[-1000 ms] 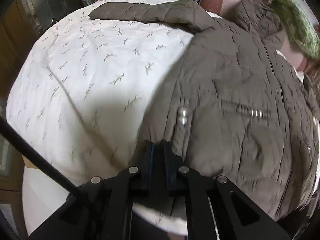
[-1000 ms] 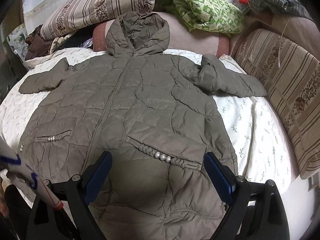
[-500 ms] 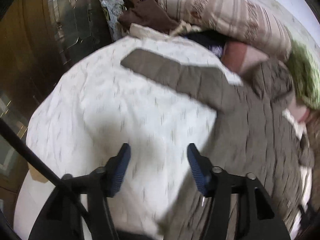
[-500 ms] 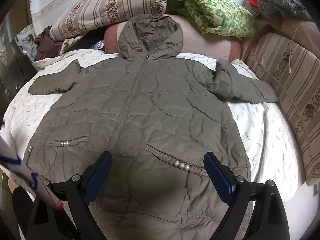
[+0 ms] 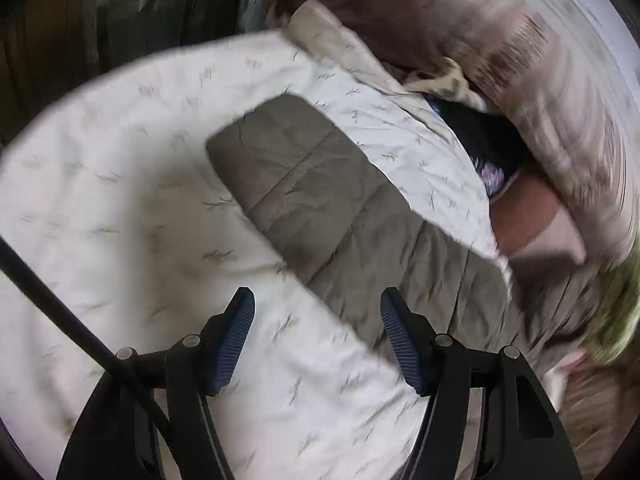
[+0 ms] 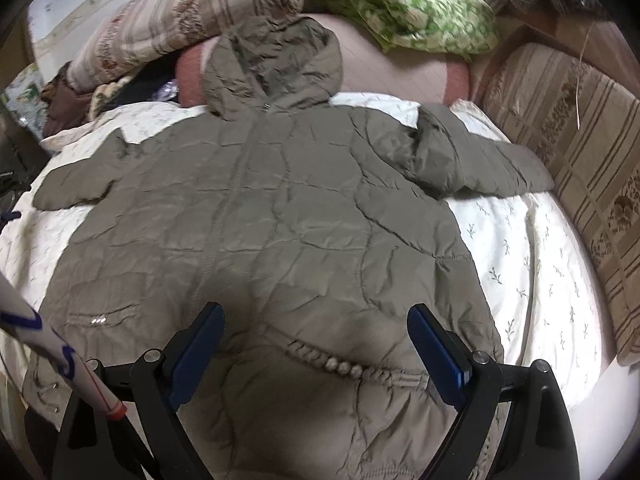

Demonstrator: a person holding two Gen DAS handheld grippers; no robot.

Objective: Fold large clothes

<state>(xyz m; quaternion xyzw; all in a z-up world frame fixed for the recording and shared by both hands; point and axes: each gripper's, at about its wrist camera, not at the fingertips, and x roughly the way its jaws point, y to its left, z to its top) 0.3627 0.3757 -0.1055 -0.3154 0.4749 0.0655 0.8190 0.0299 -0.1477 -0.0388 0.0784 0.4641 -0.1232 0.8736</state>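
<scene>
A large olive-brown quilted hooded jacket (image 6: pixel 280 216) lies spread front-up on a white leaf-print bed cover (image 6: pixel 532 264), hood towards the pillows, both sleeves out to the sides. My right gripper (image 6: pixel 316 344) is open and empty above the jacket's lower front, near the beaded pocket (image 6: pixel 340 364). My left gripper (image 5: pixel 318 332) is open and empty, hovering just short of the jacket's left sleeve (image 5: pixel 304 188), which lies flat on the bed cover (image 5: pixel 120 220). The left wrist view is motion-blurred.
Striped pillows (image 6: pixel 192 20) and a green patterned cloth (image 6: pixel 404 4) lie at the head of the bed. A striped cushion (image 6: pixel 580 152) runs along the right side. Dark clothes (image 5: pixel 484 140) are piled beside the left sleeve. Dark furniture (image 5: pixel 100 12) stands left of the bed.
My left gripper opened, left the jacket's lower left hem and moved up to the left sleeve. My right gripper stayed open and edged forward over the jacket.
</scene>
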